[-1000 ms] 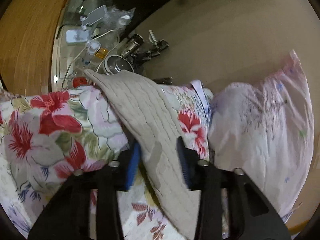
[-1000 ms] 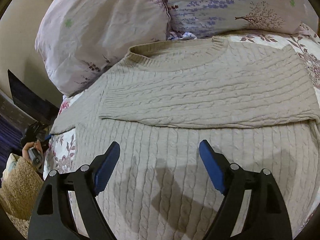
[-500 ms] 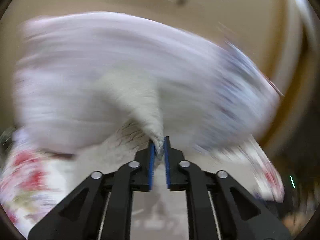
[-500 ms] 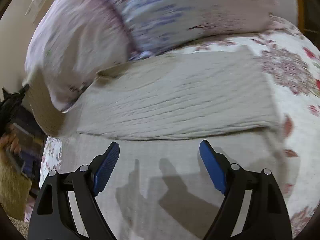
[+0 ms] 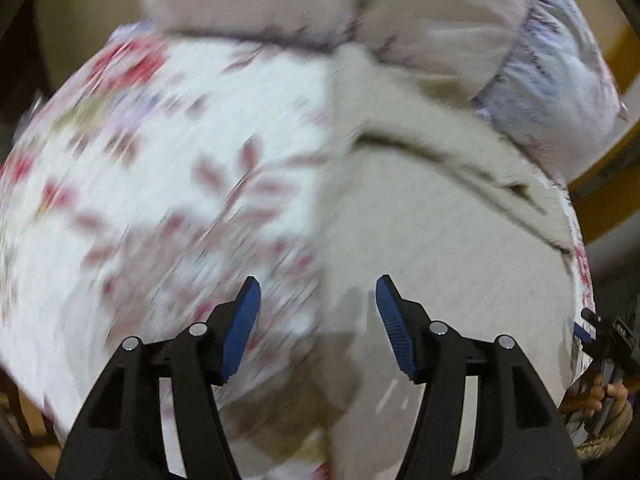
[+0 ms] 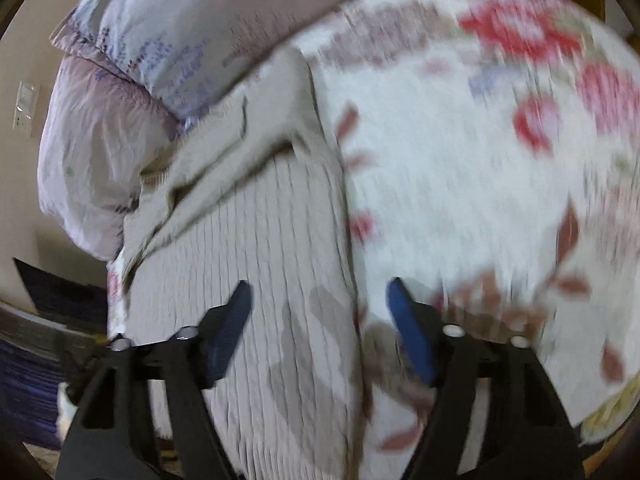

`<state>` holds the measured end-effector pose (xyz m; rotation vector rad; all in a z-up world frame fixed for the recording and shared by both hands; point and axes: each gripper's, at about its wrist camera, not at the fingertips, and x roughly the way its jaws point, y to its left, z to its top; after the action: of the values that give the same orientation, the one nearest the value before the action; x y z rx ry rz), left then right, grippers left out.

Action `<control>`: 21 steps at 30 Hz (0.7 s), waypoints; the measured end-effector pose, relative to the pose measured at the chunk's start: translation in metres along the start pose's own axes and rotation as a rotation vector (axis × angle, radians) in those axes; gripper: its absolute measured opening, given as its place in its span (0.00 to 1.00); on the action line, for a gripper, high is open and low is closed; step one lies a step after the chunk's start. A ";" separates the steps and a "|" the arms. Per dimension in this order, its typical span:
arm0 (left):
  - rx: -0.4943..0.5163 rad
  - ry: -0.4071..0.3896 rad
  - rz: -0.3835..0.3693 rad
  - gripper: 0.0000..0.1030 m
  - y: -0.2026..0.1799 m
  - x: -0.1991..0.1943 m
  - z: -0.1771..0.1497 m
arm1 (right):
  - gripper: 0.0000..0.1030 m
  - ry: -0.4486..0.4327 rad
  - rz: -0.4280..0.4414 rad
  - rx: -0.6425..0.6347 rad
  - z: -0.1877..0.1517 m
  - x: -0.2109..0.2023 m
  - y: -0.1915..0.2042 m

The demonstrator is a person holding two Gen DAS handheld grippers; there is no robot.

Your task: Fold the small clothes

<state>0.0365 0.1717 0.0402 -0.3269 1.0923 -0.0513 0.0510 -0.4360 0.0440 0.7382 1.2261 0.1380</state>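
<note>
Beige cable-knit sweater lying flat on the floral bedspread, collar end bunched up against the pillows – sleeves apparently folded in over the chest. Left gripper spread wide and empty above the sweater's left edge; right gripper likewise wide apart, empty, straddling the right edge. Probably soft, thick and limp, moderately heavy, not slippery – likely to sag and drag. Best pinched at both hem corners through all layers, then carried up toward the collar

The sweater lies on the bed, along its left edge. Pillows sit behind it at the head edge.
</note>
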 end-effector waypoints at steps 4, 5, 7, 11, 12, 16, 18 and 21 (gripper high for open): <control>-0.038 0.024 -0.107 0.47 0.009 -0.015 -0.032 | 0.46 0.144 0.142 0.022 -0.033 0.006 -0.002; -0.051 0.047 -0.153 0.42 0.010 -0.020 -0.044 | 0.37 0.201 0.176 0.030 -0.045 0.009 -0.002; -0.071 0.073 -0.197 0.32 0.006 -0.024 -0.061 | 0.29 0.265 0.220 0.031 -0.066 0.012 -0.001; -0.117 0.121 -0.266 0.28 -0.004 -0.026 -0.087 | 0.12 0.334 0.248 0.018 -0.087 0.015 0.005; -0.121 0.130 -0.276 0.25 -0.008 -0.023 -0.088 | 0.10 0.332 0.250 0.007 -0.087 0.015 0.008; -0.112 0.179 -0.352 0.07 -0.025 -0.009 -0.078 | 0.08 0.239 0.299 -0.072 -0.053 0.011 0.035; -0.080 0.151 -0.417 0.06 -0.034 -0.012 -0.055 | 0.08 0.170 0.326 -0.113 -0.023 0.007 0.052; -0.047 0.022 -0.483 0.06 -0.039 -0.021 0.007 | 0.08 0.050 0.374 -0.174 0.036 0.007 0.082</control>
<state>0.0376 0.1404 0.0722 -0.6282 1.0173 -0.4604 0.1094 -0.3857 0.0909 0.8088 1.0972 0.5668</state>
